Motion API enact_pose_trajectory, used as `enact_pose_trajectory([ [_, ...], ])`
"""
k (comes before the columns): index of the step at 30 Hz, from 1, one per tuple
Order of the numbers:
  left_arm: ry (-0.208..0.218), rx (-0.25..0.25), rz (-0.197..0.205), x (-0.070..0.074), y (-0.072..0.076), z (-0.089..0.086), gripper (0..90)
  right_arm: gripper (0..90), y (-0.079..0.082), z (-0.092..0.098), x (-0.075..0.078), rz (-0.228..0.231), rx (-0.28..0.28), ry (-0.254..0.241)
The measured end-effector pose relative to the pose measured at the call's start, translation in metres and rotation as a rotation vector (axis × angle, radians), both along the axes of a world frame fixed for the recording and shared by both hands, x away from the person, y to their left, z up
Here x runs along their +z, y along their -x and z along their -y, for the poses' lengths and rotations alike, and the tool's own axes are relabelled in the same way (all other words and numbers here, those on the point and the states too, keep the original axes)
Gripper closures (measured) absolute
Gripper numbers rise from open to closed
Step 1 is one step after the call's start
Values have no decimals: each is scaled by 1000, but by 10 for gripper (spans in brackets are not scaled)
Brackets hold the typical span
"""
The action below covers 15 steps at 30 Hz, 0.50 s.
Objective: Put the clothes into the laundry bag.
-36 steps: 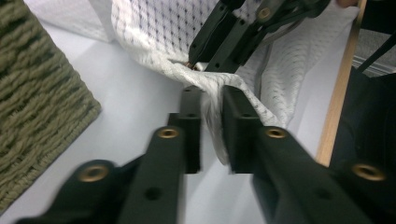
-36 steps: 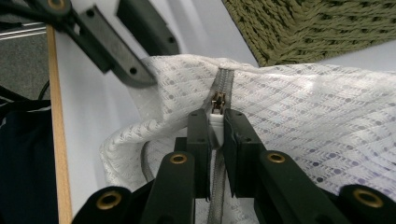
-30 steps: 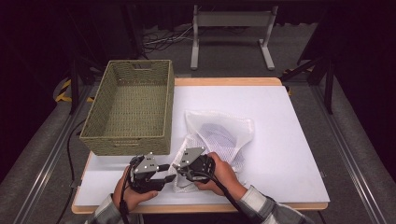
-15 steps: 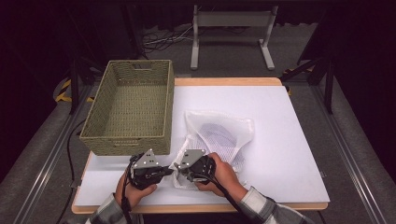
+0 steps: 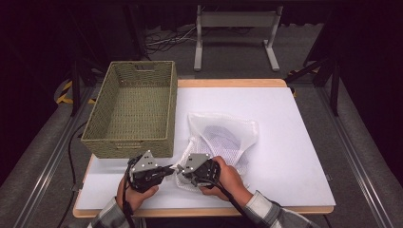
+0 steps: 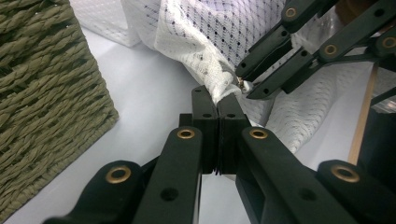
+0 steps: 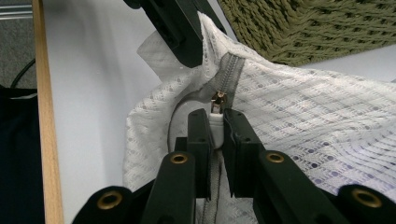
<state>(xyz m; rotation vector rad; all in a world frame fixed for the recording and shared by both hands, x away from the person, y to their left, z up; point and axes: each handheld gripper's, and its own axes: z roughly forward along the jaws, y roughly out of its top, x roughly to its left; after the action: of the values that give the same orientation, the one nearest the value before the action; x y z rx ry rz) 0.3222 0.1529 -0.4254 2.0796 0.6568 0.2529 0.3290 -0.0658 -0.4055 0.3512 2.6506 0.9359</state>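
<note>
Now, step in hand: both grippers have taken hold at the near corner of the white mesh laundry bag, judged to be the set-up for working its zip.
Mesh bag, place: flat on the white worktop, just right of the woven basket, with its near end between the two grippers.
Left gripper: jaws have just been closing and now stand pressed together on a fold of the bag's mesh edge, right beside the zip's end; in the high view it sits at the bag's near left corner.
Right gripper: jaws pinch the white zip pull, with the small metal slider just above the tips and the grey zip tape running away from it.
Contents: something pale lilac shows through the mesh; what it is cannot be told.
Basket: seems empty, apart from the bag by a narrow strip of worktop.
Next move, judged: the left gripper must hold the fabric firm as an anchor while the right draws the pull along the tape, keeping the pull in line with the zip.
Risk, judged: the small pull may slip from the jaws, or loose mesh may bunch at the slider.
</note>
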Motion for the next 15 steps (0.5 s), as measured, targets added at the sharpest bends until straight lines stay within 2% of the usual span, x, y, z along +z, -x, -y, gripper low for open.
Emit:
enact_pose_trajectory([
  [7,-4,15,9,0,1,1,889,821,1,2,1,2,0,8],
  [8,-19,21,25,1,1,1,889,821,1,2,1,4,-3,8],
  [10,-23,31,24,1,1,1,890,821,2,1,1,15,-4,20],
  [15,-36,48,30,0,1,1,890,822,2,1,1,12,-5,14],
])
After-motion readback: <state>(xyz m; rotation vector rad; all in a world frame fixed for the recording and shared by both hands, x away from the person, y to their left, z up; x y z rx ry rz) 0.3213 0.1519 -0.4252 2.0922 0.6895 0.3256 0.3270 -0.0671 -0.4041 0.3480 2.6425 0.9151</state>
